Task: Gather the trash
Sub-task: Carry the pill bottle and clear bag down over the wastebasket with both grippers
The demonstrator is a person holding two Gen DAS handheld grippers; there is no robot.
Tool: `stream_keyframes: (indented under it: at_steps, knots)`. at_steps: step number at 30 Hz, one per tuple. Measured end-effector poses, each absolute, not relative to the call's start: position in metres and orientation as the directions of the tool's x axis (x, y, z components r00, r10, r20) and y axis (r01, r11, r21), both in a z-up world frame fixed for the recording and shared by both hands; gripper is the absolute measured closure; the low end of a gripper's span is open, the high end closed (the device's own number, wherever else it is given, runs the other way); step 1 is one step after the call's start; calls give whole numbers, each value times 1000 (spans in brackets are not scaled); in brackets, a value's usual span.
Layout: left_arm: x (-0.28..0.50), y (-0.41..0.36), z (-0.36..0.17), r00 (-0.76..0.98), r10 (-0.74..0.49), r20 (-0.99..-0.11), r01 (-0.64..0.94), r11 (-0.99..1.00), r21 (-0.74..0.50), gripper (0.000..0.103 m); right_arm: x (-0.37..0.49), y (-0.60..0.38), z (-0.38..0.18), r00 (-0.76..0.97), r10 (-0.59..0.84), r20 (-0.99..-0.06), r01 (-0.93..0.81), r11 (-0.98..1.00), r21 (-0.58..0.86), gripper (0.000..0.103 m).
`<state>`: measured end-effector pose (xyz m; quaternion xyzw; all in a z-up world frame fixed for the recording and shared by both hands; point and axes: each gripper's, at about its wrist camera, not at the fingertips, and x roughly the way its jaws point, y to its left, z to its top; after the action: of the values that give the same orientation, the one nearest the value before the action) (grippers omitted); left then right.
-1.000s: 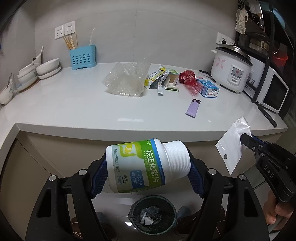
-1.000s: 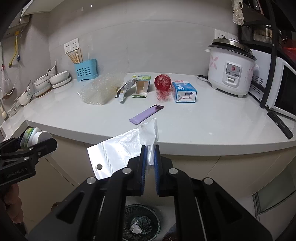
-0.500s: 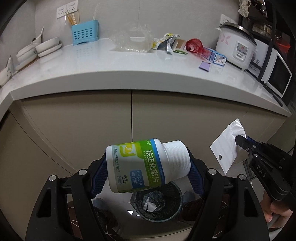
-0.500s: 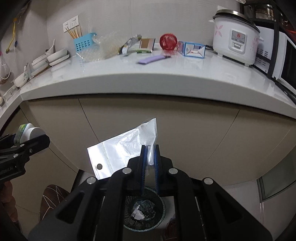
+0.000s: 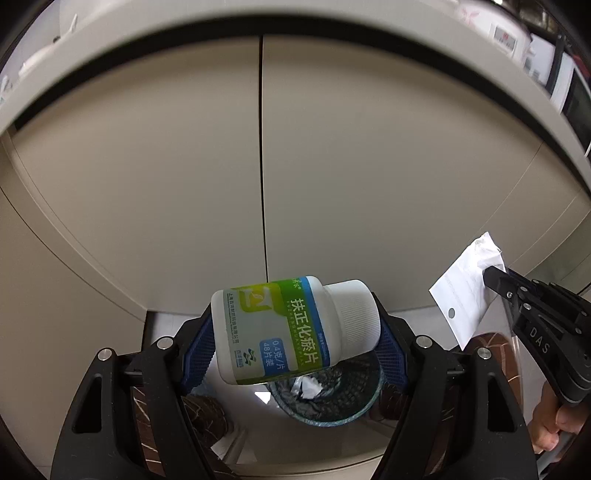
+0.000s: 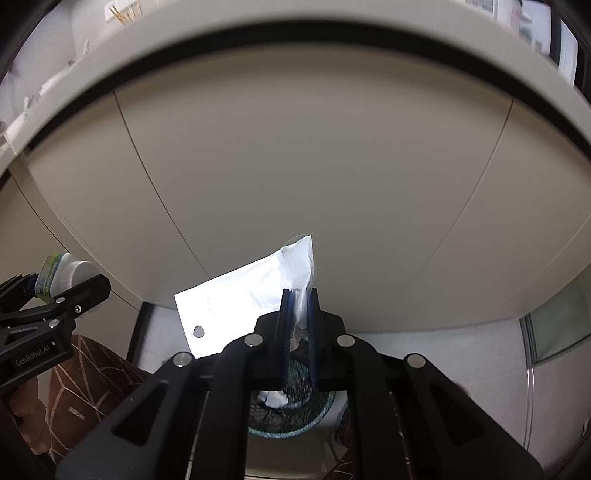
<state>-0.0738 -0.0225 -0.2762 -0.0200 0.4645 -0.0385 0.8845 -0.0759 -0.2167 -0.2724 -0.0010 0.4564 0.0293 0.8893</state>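
Note:
My left gripper (image 5: pixel 295 332) is shut on a white pill bottle (image 5: pixel 291 328) with a green and blue label, held sideways, cap to the right. It hangs just above a round bin (image 5: pixel 325 400) on the floor, lined with a dark bag and holding crumpled white trash. My right gripper (image 6: pixel 298 295) is shut on one corner of a clear plastic bag (image 6: pixel 243 299) with a punched hole, which sticks out up and left. The same bin (image 6: pixel 291 413) shows beneath its fingers. From the left wrist view the right gripper (image 5: pixel 495 275) and its plastic bag (image 5: pixel 465 291) appear at the right.
Beige cabinet doors (image 5: pixel 332 166) fill the background under the counter edge (image 5: pixel 369 26). A brown patterned slipper (image 6: pixel 85 380) rests on the pale floor at the left. A hand (image 5: pixel 554 424) grips the right tool's handle. The left gripper (image 6: pixel 48 302) shows at the left edge.
Both grippers have sunk from counter height to down in front of the cabinet doors, tilting further downward. The countertop has slid out of view and the bin looks larger. Both grips are unchanged.

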Motion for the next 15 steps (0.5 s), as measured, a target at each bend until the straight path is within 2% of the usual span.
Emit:
stream_keyframes:
  at_steps: [5,15]
  knots:
    - [-68,-27,-320,526,-87,-846,45,996,-75,30,-69,-220,-320,517,34,-855,-20,999,28,96]
    - [-68,-28,-323,449,-101,-888,52,995,-87,30,-62,-225,-395,404,-4,-915,29,1000,9,96]
